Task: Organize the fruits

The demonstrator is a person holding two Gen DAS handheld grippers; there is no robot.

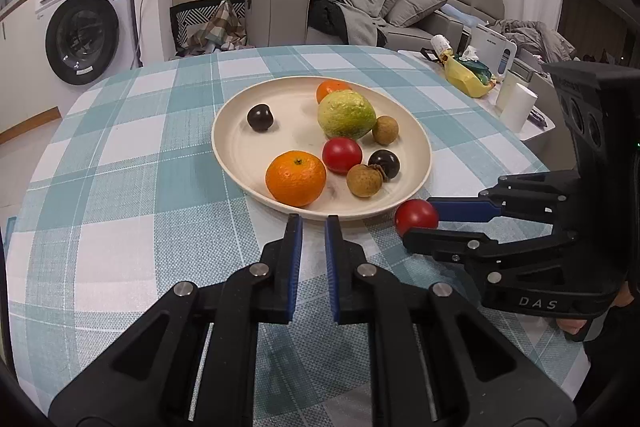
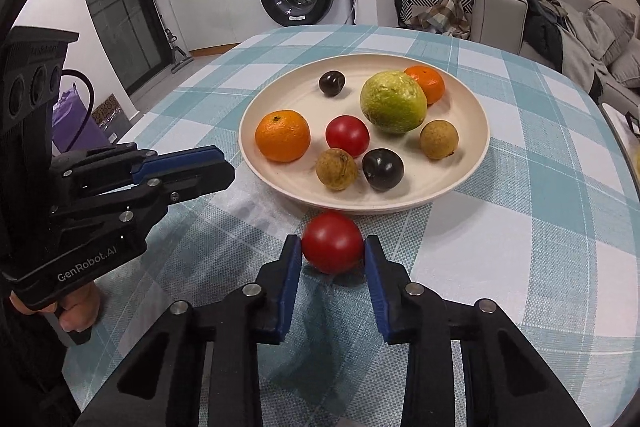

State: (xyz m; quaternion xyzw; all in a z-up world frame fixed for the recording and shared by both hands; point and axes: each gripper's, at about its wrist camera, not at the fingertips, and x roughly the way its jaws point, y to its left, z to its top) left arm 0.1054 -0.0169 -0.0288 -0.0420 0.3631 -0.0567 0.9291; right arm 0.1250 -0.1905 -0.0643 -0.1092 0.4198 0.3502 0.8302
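A cream plate [image 1: 240,147] [image 2: 472,155] on the checked tablecloth holds two oranges [image 1: 296,179], a green citrus [image 1: 346,115], a red tomato [image 1: 342,155], two dark plums [image 1: 260,118] and two brown longans [image 1: 363,180]. My right gripper [image 2: 333,249] [image 1: 420,223] is shut on a second red tomato [image 2: 332,242] [image 1: 416,217], just in front of the plate's near rim. My left gripper [image 1: 314,223] [image 2: 224,169] is empty, its jaws nearly together with a narrow gap, just short of the plate's near edge.
The round table's edge curves behind the plate. A side table at the right holds white cups [image 1: 518,105] and a yellow bag [image 1: 466,75]. A washing machine [image 1: 86,35], a chair and a grey sofa [image 1: 420,7] stand beyond.
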